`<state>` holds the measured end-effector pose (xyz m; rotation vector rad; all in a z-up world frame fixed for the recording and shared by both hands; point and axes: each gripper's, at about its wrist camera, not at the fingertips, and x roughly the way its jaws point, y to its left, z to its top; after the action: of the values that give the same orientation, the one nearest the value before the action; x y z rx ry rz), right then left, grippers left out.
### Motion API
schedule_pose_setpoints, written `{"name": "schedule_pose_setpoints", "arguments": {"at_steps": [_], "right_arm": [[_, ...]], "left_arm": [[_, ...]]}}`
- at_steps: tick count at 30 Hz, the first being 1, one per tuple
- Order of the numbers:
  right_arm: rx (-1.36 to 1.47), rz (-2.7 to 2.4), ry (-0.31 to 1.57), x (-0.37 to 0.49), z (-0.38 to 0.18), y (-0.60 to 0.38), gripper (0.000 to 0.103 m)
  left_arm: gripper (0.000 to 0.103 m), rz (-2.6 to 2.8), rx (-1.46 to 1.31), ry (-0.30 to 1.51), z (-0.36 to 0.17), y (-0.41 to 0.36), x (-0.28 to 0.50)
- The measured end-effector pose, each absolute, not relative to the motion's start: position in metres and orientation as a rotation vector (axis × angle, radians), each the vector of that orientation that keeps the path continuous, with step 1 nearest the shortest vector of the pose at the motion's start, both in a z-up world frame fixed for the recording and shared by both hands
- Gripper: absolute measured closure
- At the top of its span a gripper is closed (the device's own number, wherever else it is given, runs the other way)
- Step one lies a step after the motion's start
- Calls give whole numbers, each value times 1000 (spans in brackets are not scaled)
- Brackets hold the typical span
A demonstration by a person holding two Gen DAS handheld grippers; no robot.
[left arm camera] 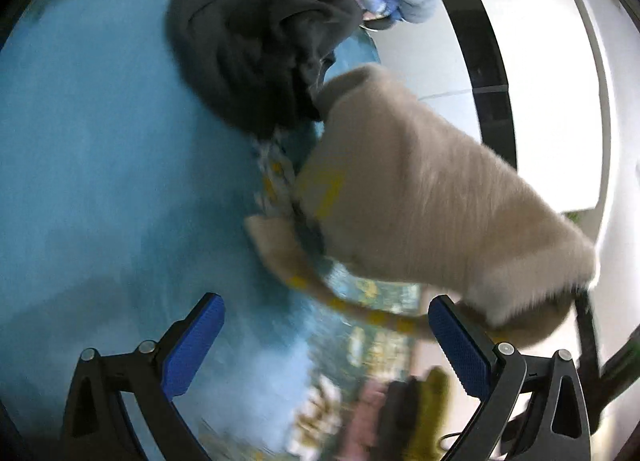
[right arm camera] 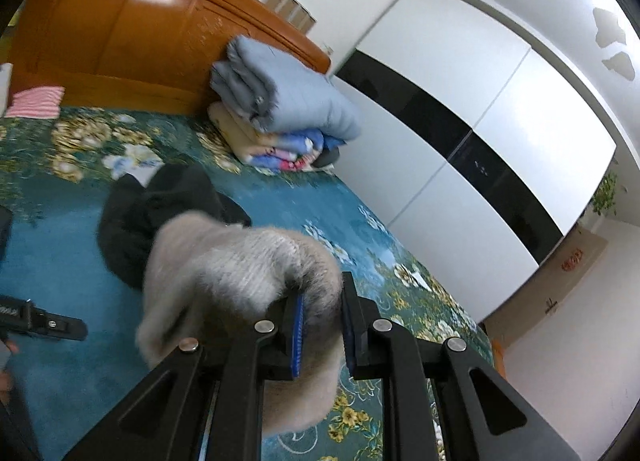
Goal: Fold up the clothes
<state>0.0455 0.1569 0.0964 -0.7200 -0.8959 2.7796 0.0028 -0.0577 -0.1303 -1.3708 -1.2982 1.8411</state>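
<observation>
A fuzzy beige sweater (right arm camera: 240, 269) hangs lifted above the bed, and my right gripper (right arm camera: 322, 325) is shut on a bunched edge of it between the blue pads. In the left wrist view the same sweater (left arm camera: 420, 201) drapes down from the upper right. One sleeve with yellow marks trails just past the right fingertip (left arm camera: 460, 341). My left gripper (left arm camera: 328, 341) is open, with nothing pressed between its pads. A dark grey garment (left arm camera: 260, 45) lies crumpled on the bed behind the sweater, and it also shows in the right wrist view (right arm camera: 132, 221).
The bed has a teal floral cover (right arm camera: 60, 261). Folded quilts (right arm camera: 280, 109) are stacked against an orange wooden headboard (right arm camera: 120, 21). A white and black wardrobe (right arm camera: 480, 121) stands along the bed's right side. A pink striped cloth (right arm camera: 36, 101) lies at the far left.
</observation>
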Motion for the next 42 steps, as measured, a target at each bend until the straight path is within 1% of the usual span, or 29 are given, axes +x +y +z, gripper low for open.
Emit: {"name": "schedule_pose_setpoints", "arguments": {"at_steps": [3,7,9,11,12,15,18,20,22,25,31,32,33,34,35,36,40,42], "right_arm": [[-708,2800,-914,63,104,145,86],[-737,2825,-899,77,107,135,86],[-746,2840,-886,84,109,134,87],[-740,2860,-868,91,113,134,87],[-723,2871,-859,96,115,134,87],[-599,2888,-857,114,129,136,93],[-526,2923,-869,124,141,137,93],[-565,2943,-890,122,131,139,93],[-647,2968,-884,118,111,144,93],[-888,3032,-790,114,67,159,93],[-1350,3040,-606,119,-27,180,92],[-1402,3029,-593,123,-42,180,90],[-1446,3033,-585,128,-53,178,79],[-1491,3053,-577,134,-63,174,51],[-1538,3075,-569,141,-73,169,38],[-1589,3103,-570,148,-81,164,30],[-1710,3144,-712,174,-112,141,30],[-1705,3136,-783,185,-119,138,30]], "left_arm": [[0,1782,-1408,-1381,-135,-63,26],[0,1830,-1379,-1376,-113,-74,50],[1,1773,-1348,-1456,-110,-79,59],[0,1743,-1332,-1493,-111,-82,65],[0,1738,-1325,-1494,-110,-82,69],[1,1663,-1324,-1524,-112,-76,76],[1,1593,-1352,-1602,-122,-71,80],[1,1628,-1376,-1578,-124,-71,83],[1,1709,-1409,-1494,-119,-73,85],[1,1824,-1451,-1366,-115,-80,89],[1,1981,-1550,-1233,-129,-106,100],[1,1987,-1571,-1222,-135,-113,102],[1,1992,-1588,-1217,-138,-116,105],[1,1998,-1596,-1217,-139,-119,107],[1,2009,-1600,-1212,-139,-120,108],[1,2024,-1599,-1201,-137,-121,109],[1,2075,-1592,-1156,-125,-123,115],[1,2085,-1585,-1150,-119,-124,120]]}}
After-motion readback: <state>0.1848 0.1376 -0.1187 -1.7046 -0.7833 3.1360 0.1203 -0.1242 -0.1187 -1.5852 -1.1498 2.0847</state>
